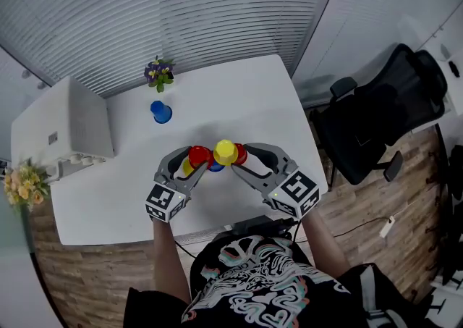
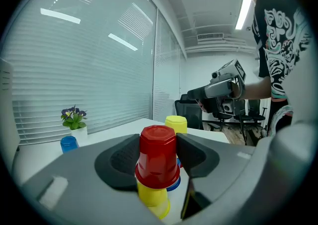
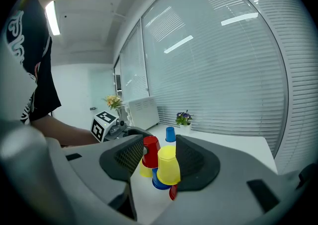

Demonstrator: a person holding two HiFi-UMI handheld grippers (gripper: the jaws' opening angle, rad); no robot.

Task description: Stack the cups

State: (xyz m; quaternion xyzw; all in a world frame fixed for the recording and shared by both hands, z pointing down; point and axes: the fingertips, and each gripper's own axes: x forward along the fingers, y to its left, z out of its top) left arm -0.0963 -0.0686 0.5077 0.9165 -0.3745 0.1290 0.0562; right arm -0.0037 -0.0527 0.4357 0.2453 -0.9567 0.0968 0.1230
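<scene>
Head view: my left tongs [image 1: 194,161] grip a red cup [image 1: 199,154] seated on a yellow cup [image 2: 151,196]. My right tongs [image 1: 235,158] grip a second yellow cup [image 1: 225,151]. This cluster sits nearer me than the flower pot [image 1: 159,73]. A blue cup [image 1: 160,111] beside that pot waits unstacked, so I judge the stacking only partway done.

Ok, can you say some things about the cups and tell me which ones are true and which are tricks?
1. A red cup is between the left gripper's jaws. True.
2. A green cup is right under that red cup. False: the lower yellow cup is under it.
3. A yellow cup is between the right gripper's jaws. True.
4. The lone blue cup is part of the pile. False: it stands apart, near the flower pot.
5. The table is black. False: it is white.
</scene>
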